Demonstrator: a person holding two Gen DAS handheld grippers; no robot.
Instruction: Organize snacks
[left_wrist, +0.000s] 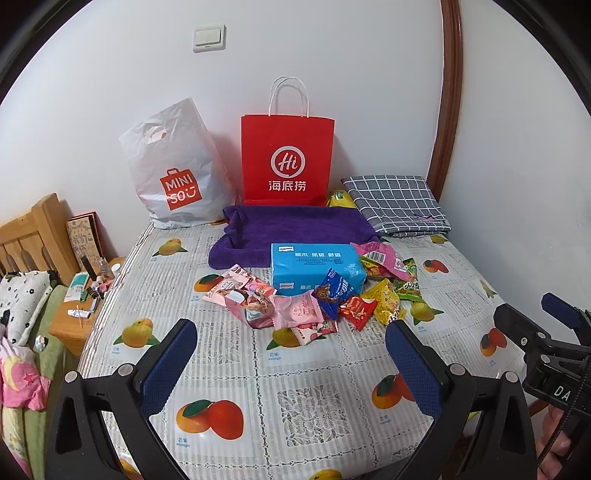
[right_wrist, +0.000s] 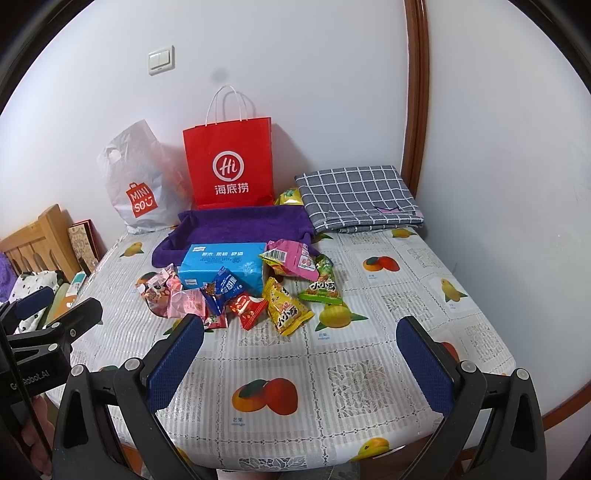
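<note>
Both grippers, left (left_wrist: 291, 354) and right (right_wrist: 301, 354), hover wide open and empty over the near table (right_wrist: 332, 387). The snacks (right_wrist: 255, 295) lie heaped mid-table against a blue pack (right_wrist: 221, 264). Overlapping slippery wrappers could slide or come up in pairs. Farther back, the red bag (right_wrist: 229, 162) hides its contents.

Near half of table (right_wrist: 295, 369) lay bare; open run from both spread grippers up to snack pile (right_wrist: 236, 295). Blue tissue pack (right_wrist: 221, 264) stood directly behind pile, touching it. Purple towel (right_wrist: 236, 225), red paper bag (right_wrist: 229, 162), white plastic bag (right_wrist: 140, 184) closed off the rear. Right side clear up to folded checked cloth (right_wrist: 358, 195).
</note>
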